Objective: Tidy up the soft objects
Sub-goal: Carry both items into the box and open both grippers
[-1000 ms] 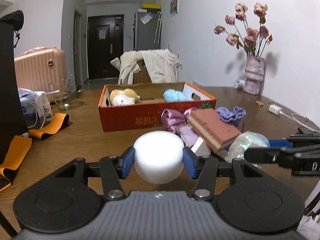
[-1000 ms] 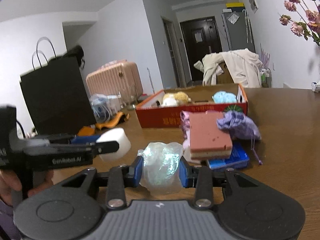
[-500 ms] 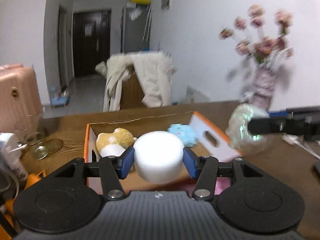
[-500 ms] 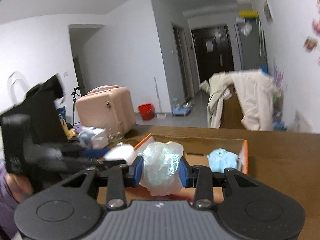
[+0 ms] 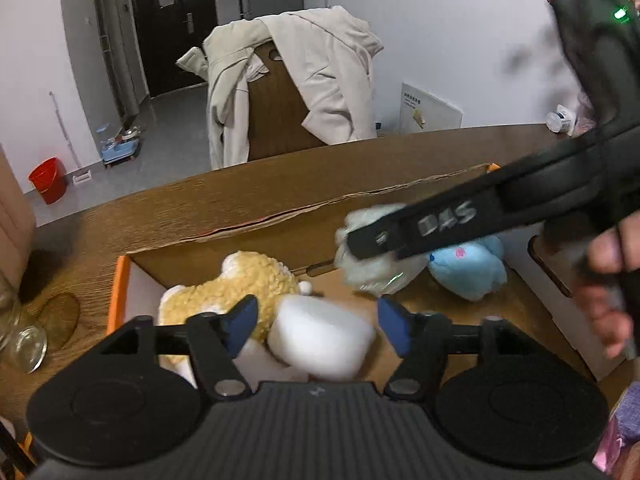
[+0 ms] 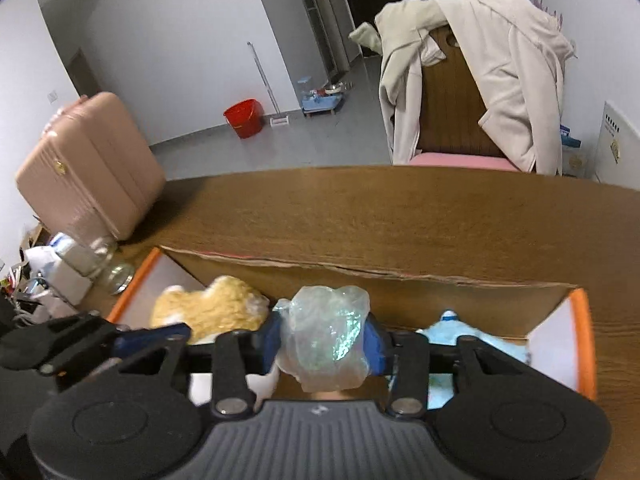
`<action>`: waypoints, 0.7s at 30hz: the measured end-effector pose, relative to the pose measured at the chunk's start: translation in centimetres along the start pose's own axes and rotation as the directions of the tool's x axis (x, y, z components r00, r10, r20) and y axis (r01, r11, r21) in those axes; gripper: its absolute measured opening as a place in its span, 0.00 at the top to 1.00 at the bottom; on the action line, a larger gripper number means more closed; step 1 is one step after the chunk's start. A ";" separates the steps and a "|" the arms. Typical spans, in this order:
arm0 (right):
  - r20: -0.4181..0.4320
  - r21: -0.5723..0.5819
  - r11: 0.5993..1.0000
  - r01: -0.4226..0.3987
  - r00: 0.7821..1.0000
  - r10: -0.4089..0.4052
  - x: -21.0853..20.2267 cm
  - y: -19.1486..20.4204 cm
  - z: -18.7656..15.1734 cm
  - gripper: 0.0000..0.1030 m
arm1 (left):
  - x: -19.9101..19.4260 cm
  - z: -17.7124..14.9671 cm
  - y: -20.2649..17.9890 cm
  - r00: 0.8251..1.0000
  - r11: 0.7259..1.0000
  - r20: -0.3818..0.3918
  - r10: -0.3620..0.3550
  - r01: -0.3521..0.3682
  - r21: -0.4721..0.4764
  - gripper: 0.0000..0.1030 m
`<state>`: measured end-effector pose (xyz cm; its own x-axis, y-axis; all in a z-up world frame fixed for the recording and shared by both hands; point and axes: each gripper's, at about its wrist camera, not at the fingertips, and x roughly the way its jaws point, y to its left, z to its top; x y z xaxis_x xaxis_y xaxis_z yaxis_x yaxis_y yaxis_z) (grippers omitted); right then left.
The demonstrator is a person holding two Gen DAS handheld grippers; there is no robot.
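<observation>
Rough cardboard box (image 6: 400,280) on smooth matt wooden table (image 6: 400,216).

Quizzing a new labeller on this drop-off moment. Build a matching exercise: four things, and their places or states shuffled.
Things:
1. white foam puck
2. crinkled plastic bundle
3. blue plush
4. cream coat

Places or states:
a. draped over a chair
b. between the left tool's opening pads, no longer pressed
c. lying at the right end of the box
d. between the right tool's pads

Pairs: 1-b, 2-d, 3-c, 4-a
</observation>
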<state>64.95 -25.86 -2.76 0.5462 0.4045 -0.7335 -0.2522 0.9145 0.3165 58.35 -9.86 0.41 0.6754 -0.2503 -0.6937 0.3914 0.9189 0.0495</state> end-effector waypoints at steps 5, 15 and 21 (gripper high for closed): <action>0.002 0.004 1.000 0.021 1.000 -0.021 0.1 -0.1 -0.8 0.35 | -0.8 0.0 0.3 1.000 1.000 0.011 -0.015 0.015 -0.009 0.25; 0.158 -0.032 0.999 0.039 0.987 -0.033 -13.1 1.0 -1.0 0.28 | -11.0 0.2 1.0 0.993 0.999 0.105 0.050 -0.050 0.000 0.22; 0.233 -0.076 0.995 0.069 0.971 -0.050 -22.7 2.4 -4.8 0.22 | -20.4 -1.8 0.4 0.976 0.996 0.199 0.086 -0.086 -0.010 0.20</action>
<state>48.16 -32.92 11.78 0.7289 0.3501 -0.5883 -0.2739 0.9367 0.2182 43.61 -3.82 13.26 0.8175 -0.2259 -0.5297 0.3256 0.9400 0.1016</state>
